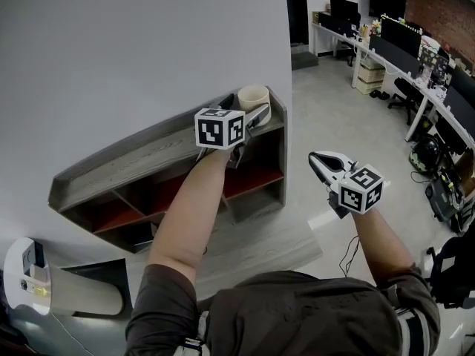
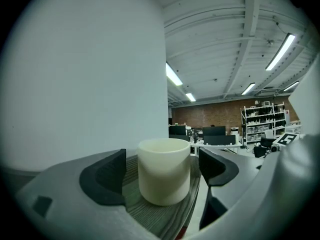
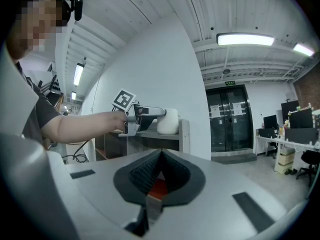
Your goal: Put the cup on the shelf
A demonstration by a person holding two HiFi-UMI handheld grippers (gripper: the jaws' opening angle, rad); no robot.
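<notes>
A cream cup stands upright on the right end of the grey shelf's top board. My left gripper reaches to it, open, with one jaw on each side. In the left gripper view the cup sits between the dark pads, and a small gap shows on both sides. My right gripper hangs shut and empty to the right of the shelf, over the floor. The right gripper looks toward the cup and the left gripper.
A white wall rises right behind the shelf, whose lower compartments are red inside. Office desks with monitors line the far right. A white device stands at lower left. A cable lies on the floor.
</notes>
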